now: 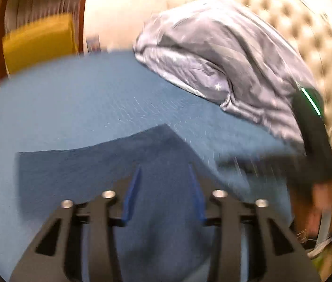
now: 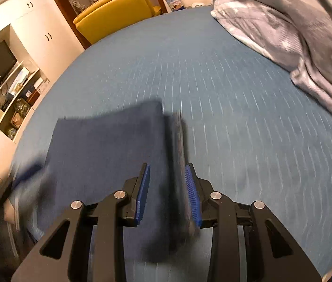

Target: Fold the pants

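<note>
Dark blue pants (image 2: 109,145) lie flat on the blue bed cover (image 2: 236,108), toward the bed's near edge, already doubled into a broad panel by the look of it, though motion blur hides the layers. Long axis runs from the near edge away toward the yellow chair (image 2: 116,11). Right gripper (image 2: 167,183) hovers over the panel's right-hand border, jaws apart, nothing between the pads. Left gripper (image 1: 164,188) hangs above the panel's middle, jaws likewise apart and empty. Grey duvet (image 2: 295,30) sits well apart at the far right corner. Right gripper is nearer an edge to pinch.
</note>
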Motion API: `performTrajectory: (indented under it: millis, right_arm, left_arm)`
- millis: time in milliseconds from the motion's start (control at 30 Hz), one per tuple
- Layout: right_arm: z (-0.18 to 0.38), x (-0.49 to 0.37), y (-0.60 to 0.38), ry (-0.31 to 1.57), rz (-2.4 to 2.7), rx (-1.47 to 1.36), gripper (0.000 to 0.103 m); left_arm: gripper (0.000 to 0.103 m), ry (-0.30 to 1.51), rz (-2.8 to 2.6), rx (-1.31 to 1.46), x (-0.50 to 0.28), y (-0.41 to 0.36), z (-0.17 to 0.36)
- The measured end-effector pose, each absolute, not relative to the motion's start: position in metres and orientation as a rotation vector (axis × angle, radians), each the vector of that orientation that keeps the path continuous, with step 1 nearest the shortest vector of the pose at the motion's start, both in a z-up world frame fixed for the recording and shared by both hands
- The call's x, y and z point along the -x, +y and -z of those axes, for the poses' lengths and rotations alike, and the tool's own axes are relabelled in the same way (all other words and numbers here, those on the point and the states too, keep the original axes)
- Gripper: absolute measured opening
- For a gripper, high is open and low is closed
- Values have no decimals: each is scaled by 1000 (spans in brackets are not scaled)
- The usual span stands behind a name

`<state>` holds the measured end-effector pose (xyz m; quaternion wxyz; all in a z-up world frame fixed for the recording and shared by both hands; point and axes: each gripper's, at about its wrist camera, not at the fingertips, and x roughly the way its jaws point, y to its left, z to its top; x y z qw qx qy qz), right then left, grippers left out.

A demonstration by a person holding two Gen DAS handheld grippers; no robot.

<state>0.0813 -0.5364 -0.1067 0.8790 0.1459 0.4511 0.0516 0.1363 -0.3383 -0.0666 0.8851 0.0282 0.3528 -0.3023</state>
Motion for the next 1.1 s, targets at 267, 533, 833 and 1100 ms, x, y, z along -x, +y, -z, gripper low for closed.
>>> performTrajectory:
  millis: [267, 533, 833, 1100]
  right_arm:
    - [136, -65, -513, 982, 4, -259, 21]
    - [143, -65, -503, 994, 43, -230, 19]
    - [142, -63, -500, 987, 55, -210, 19]
    - [140, -61, -495, 980, 69, -190, 20]
  left_arm:
    - [12, 1023, 693, -93, -238, -424, 105]
    - [5, 1059, 620, -111, -271, -440, 130]
    - [61, 887, 498, -123, -201, -366, 99]
    - [88, 895, 425, -156, -152, -327, 132]
